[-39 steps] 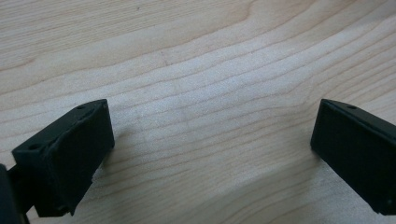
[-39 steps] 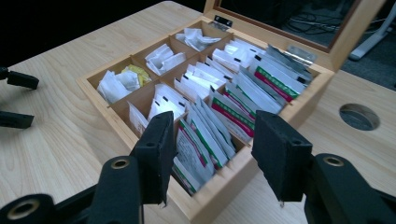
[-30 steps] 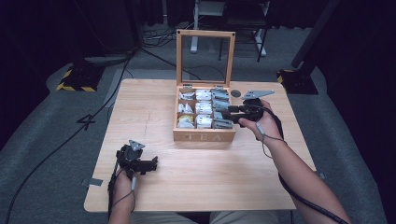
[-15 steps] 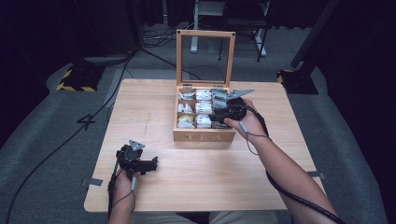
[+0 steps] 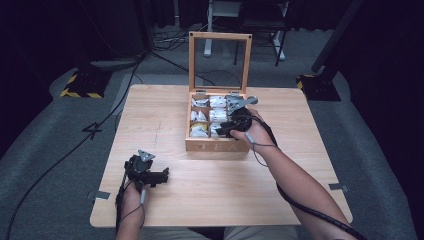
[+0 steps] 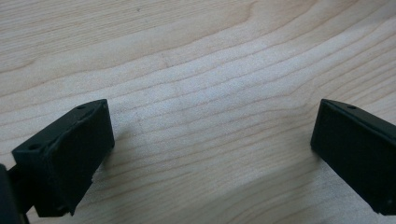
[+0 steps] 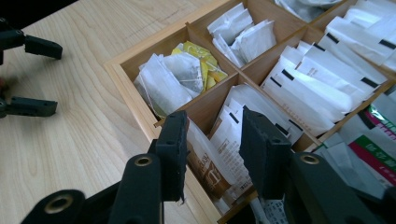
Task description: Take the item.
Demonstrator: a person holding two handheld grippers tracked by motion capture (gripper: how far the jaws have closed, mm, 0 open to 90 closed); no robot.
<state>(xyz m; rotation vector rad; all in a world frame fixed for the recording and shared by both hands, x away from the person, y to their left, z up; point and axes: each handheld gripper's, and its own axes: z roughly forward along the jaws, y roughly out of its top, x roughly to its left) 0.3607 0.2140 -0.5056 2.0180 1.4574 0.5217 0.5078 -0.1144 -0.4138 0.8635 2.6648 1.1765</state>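
Reaching into the wooden tea box (image 5: 218, 146) near the table's (image 5: 165, 115) far edge, the right gripper (image 7: 212, 140) brackets white sachets (image 7: 233, 135), jaws not closed; the left gripper (image 5: 161, 176), jaws wide apart, rests near the front-left corner.

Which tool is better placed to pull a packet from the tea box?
Right. The right tool is already inside the tea box, jaws bracketing a packet. The left tool sits open on bare table.

I see the tea box (image 5: 217, 145) at frame centre on the table (image 5: 165, 115); sachets (image 7: 173, 77) lie in its compartments.
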